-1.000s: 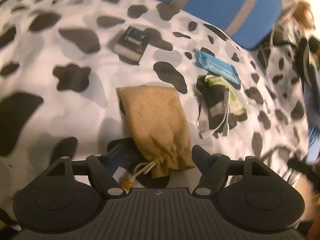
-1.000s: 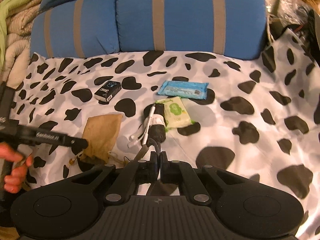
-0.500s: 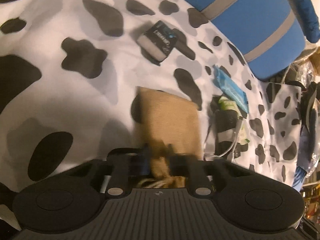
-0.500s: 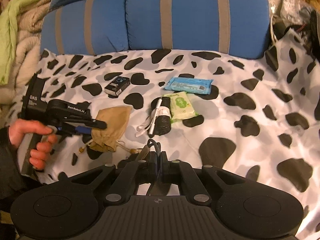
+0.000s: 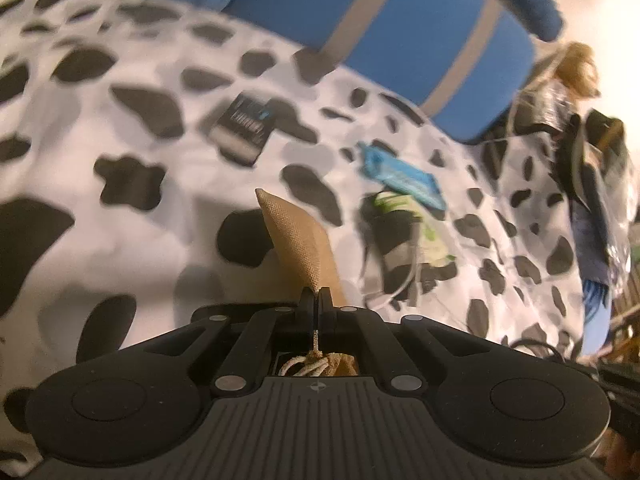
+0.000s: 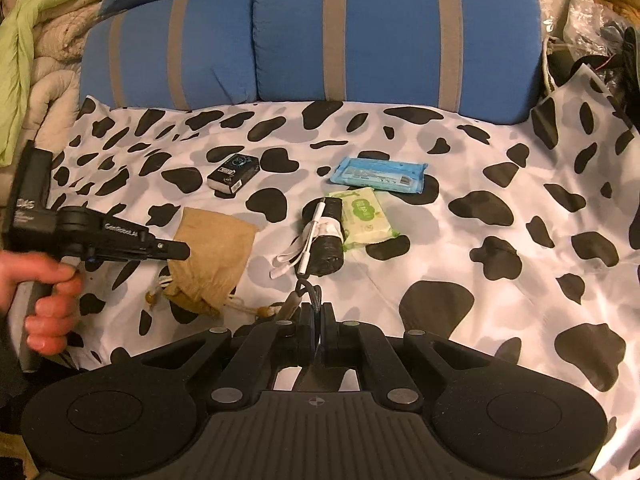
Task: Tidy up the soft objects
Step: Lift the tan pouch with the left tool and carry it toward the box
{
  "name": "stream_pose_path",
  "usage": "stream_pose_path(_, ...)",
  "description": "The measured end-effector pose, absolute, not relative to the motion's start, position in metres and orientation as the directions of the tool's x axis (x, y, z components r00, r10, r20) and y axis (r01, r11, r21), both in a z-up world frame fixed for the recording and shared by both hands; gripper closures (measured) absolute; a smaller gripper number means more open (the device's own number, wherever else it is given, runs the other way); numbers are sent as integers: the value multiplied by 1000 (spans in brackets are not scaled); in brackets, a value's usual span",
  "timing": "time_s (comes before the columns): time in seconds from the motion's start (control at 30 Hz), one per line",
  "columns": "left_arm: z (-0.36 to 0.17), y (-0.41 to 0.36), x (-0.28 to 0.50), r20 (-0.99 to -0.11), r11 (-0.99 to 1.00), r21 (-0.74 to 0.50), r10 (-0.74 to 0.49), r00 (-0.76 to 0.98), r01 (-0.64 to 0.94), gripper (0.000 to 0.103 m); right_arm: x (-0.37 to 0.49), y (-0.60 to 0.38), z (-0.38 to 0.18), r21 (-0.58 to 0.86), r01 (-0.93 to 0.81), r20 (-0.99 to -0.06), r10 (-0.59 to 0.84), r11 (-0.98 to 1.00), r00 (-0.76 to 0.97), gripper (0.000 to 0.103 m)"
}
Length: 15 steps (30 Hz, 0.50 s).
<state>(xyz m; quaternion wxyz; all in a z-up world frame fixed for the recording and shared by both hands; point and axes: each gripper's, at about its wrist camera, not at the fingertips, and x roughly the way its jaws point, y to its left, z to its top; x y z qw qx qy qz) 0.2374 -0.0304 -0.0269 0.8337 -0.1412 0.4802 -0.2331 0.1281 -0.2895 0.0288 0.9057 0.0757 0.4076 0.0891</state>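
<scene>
A tan drawstring pouch [image 5: 301, 240] is pinched by my left gripper [image 5: 319, 300], which is shut on it near its tied mouth and lifts it edge-on. In the right wrist view the pouch [image 6: 214, 254] hangs from the left gripper [image 6: 176, 250] just above the cow-print sheet [image 6: 460, 240]. My right gripper [image 6: 317, 316] is shut on a small dark cord or strap loop [image 6: 312, 294]. A black roll with a white cable [image 6: 326, 236], a green wipes pack [image 6: 364, 218], a blue wipes pack [image 6: 380, 170] and a small black box [image 6: 234, 172] lie on the sheet.
Blue striped cushions [image 6: 392, 36] line the back of the bed. Beige and green blankets [image 6: 36, 52] are piled at the left. Bags and clutter [image 6: 592, 40] sit at the right edge.
My left gripper closed on the pouch's mouth end and raised it off the sheet, turning it edge-on. The right gripper stayed shut and nearly still.
</scene>
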Motion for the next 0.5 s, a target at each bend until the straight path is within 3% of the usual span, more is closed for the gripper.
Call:
stream_pose_path(0.27,12,-36,205,-673,840,-379,-538,507,388,102,120,-287,35,204,-95,-699,213,974,682,98)
stream_pose_path(0.5,35,-20,171,-638,838,-354,-540,549,415,102,106,-291,36,264,-90,-676,251,960,693,98)
